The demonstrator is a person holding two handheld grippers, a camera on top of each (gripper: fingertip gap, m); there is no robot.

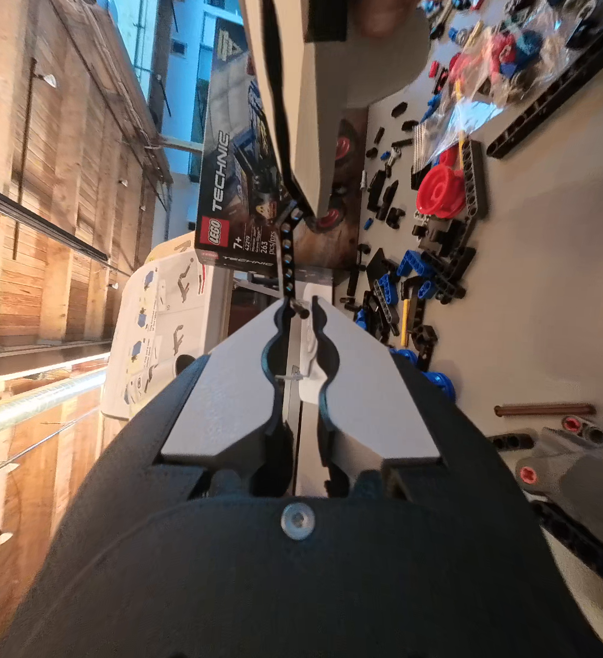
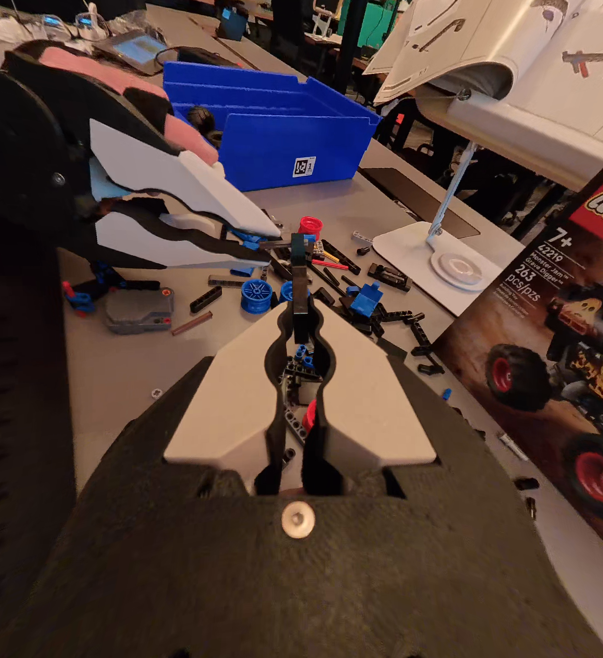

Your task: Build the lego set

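My right gripper [image 2: 300, 311] is shut on a black bent beam [image 2: 299, 281] that stands up out of its tips above the table. My left gripper [image 2: 273, 249] comes in from the left, turned on its side, with its tips at the beam's upper end. In the left wrist view my left gripper [image 1: 299, 302] is shut on a small black pin [image 1: 301, 309], which touches the end hole of the beam [image 1: 287, 256]. The right gripper's white fingers [image 1: 314, 124] hold the beam's far end.
Loose black, blue and red pieces [image 2: 364, 302] lie on the grey table [image 2: 121, 363], with blue wheels [image 2: 255, 295], a red hub [image 2: 310, 225] and a grey motor block [image 2: 139, 309]. A blue bin [image 2: 292, 149] stands behind. The set's box [image 2: 542, 338] and a booklet on a stand [image 2: 506, 53] are at the right.
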